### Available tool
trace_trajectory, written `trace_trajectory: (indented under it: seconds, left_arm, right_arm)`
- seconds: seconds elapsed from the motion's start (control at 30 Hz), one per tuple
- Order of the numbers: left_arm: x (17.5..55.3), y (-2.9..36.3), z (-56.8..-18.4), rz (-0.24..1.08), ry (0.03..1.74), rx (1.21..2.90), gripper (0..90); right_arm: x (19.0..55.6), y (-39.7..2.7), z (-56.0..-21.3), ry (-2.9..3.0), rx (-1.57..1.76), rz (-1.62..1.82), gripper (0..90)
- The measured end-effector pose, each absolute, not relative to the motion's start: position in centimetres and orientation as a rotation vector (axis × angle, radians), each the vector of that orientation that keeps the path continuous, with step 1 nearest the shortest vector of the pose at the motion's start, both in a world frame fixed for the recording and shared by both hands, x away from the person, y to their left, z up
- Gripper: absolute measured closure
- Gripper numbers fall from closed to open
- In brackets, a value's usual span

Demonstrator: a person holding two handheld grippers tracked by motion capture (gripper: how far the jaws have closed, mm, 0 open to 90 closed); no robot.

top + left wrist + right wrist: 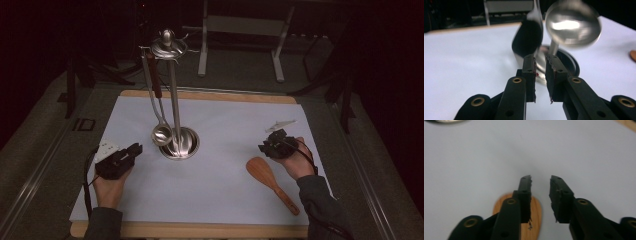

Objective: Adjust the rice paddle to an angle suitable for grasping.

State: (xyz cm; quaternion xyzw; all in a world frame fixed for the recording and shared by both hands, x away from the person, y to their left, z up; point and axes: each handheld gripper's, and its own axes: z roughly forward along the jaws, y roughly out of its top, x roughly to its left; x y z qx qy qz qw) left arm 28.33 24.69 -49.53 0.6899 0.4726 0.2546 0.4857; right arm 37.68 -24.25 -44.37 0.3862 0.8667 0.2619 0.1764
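Observation:
A steel utensil stand [175, 100] rises from a round base [189, 145] in the middle of the white mat. A ladle [161, 135] hangs from its top ring beside a red-handled utensil [153, 75]. My left gripper [135, 149] lies low at the left of the base, pointing at it. In the left gripper view this gripper [540, 58] is open with nothing between its pads, and the ladle's bowl [572, 25] hangs just ahead. A wooden spatula [270, 180] lies at the right. My right gripper [265, 146] is open just above the spatula's blade [536, 212], gripping nothing.
The white mat [220, 190] covers a wooden tabletop whose front edge [200, 231] shows below. Grey floor surrounds the table. A metal frame [240, 30] stands behind it in the dark.

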Motion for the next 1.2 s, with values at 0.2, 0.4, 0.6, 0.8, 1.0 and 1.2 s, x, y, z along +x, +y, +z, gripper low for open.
trace_trajectory:
  seconds: [0.2,0.4,0.6,0.8,1.0,1.2]
  left_arm:
    - [28.0,24.2,-52.2,0.557,1.181,1.683,76.8]
    - [28.0,23.9,-52.6,0.544,1.182,1.676,76.1]
    - [28.1,24.0,-52.9,0.529,1.194,1.674,76.1]
    - [28.1,23.6,-53.0,0.528,1.186,1.688,76.1]
    - [28.1,23.6,-53.2,0.525,1.190,1.697,76.0]
    - [28.1,23.8,-53.2,0.526,1.196,1.692,76.0]
  right_arm:
    - [37.0,-26.1,-46.1,2.469,1.145,0.680,78.4]
    - [37.8,-26.5,-48.6,2.469,1.262,0.584,88.4]
    - [38.1,-25.6,-50.4,2.505,1.260,0.517,88.8]
    - [37.8,-23.9,-50.7,2.538,1.205,0.538,88.7]
    - [37.0,-21.5,-50.7,2.610,1.111,0.610,86.9]
    - [35.5,-21.5,-49.5,2.647,1.051,0.693,87.8]
